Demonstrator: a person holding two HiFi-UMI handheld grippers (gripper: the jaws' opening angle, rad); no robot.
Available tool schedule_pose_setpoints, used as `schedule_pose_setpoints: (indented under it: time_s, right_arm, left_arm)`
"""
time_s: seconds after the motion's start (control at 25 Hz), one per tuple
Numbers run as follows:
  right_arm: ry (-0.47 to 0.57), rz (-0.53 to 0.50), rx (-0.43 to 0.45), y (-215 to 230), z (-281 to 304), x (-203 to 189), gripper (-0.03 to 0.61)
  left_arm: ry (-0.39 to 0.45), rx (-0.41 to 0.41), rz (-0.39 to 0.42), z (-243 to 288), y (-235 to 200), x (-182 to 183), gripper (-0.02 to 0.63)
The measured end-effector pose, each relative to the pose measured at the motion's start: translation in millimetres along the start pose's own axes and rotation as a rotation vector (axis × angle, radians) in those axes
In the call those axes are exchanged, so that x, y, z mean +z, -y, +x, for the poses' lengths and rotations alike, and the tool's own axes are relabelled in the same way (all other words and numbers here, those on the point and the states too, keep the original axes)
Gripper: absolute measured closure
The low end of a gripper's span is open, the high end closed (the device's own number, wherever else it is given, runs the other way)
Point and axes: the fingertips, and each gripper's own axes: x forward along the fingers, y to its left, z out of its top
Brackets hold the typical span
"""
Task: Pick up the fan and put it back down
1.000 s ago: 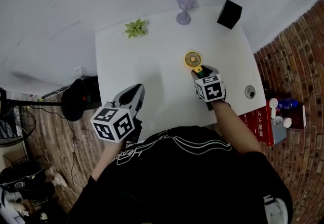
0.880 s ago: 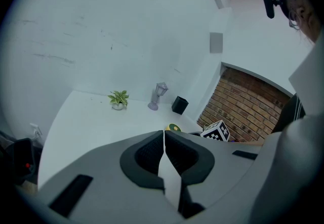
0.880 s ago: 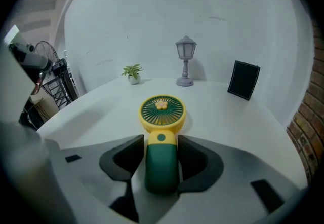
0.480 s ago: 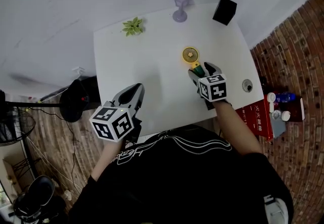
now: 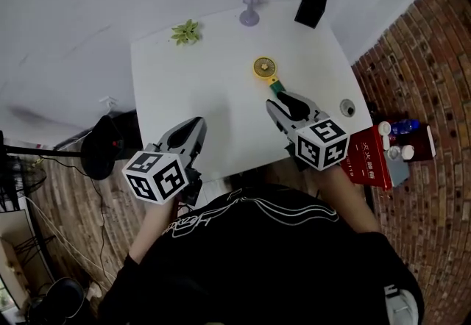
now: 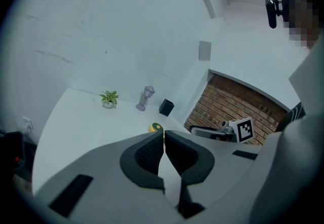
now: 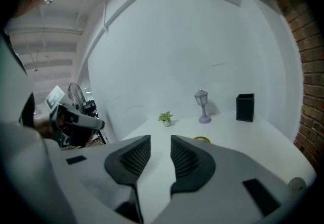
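The right gripper [image 5: 285, 101] hangs above the table [image 5: 206, 88], its jaws narrowly apart with nothing between them, having just been closing. The fan [image 5: 265, 68] lies flat just beyond it, toward the right edge, apparently already released. The left gripper [image 5: 193, 129], jaws together, waits unused at the near edge.

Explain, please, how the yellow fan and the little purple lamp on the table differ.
The fan lies flat; the lamp stands upright. The fan is yellow with a green handle; the lamp is pale purple. The fan lies well inside the tabletop; the lamp stands at its far edge. Both rest on the white table.
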Motion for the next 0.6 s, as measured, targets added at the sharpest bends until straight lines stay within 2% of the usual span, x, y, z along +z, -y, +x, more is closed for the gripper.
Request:
schedule_pose_setpoints:
  time_s: [0.16,0.48,0.6]
  right_arm:
    - [0.082,-0.039,0.066,-33,-30,18,0.572]
    - [0.126,-0.043,0.114,-69,-66,25,0.578]
    - [0.145,-0.015,0.134,-80,-75,29,0.578]
  left_arm:
    - [0.016,-0.037,0.026,-12,20,-1,0.578]
    - [0.055,-0.072,0.049,-40,44,-5,0.578]
    - [0.067,-0.087,0.077,-47,53,-4,0.578]
